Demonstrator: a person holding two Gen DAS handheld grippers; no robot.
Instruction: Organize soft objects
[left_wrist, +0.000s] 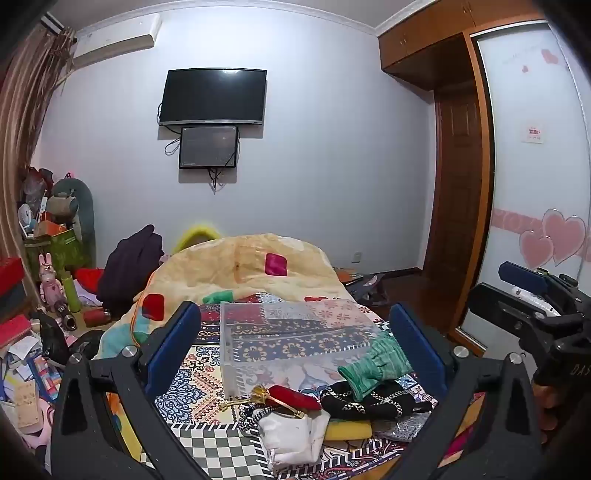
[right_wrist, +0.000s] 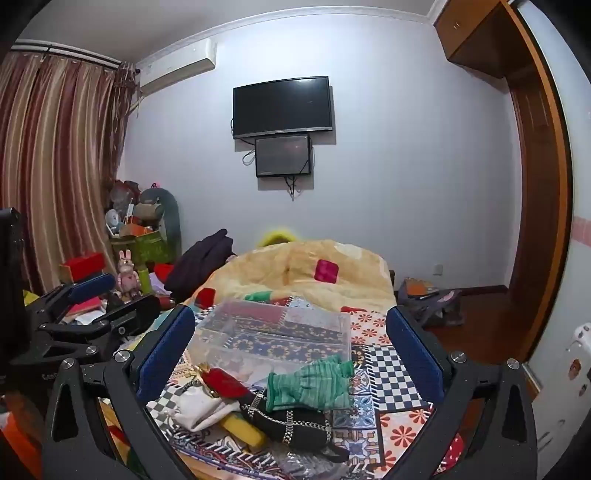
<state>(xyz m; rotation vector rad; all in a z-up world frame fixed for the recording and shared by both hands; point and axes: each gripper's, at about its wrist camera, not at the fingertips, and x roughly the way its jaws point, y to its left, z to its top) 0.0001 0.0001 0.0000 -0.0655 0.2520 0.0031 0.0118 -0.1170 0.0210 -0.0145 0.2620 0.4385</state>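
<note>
A clear plastic box (left_wrist: 295, 332) (right_wrist: 280, 328) sits on the patterned bedspread. In front of it lies a pile of soft things: a green striped cloth (left_wrist: 373, 363) (right_wrist: 310, 384), a black bag with a chain pattern (left_wrist: 369, 402) (right_wrist: 291, 421), a red pouch (left_wrist: 295, 397) (right_wrist: 221, 382), a white cloth (left_wrist: 291, 435) (right_wrist: 201, 408) and a yellow sponge (left_wrist: 347, 430) (right_wrist: 243, 428). My left gripper (left_wrist: 295, 339) is open and empty above the pile. My right gripper (right_wrist: 291, 339) is open and empty too. Each gripper shows at the edge of the other's view.
A yellow blanket (left_wrist: 240, 266) is heaped at the far end of the bed. Clutter of boxes and toys (left_wrist: 48, 295) fills the left side. A wooden wardrobe (left_wrist: 461, 184) and a bag on the floor (right_wrist: 428, 299) are at the right.
</note>
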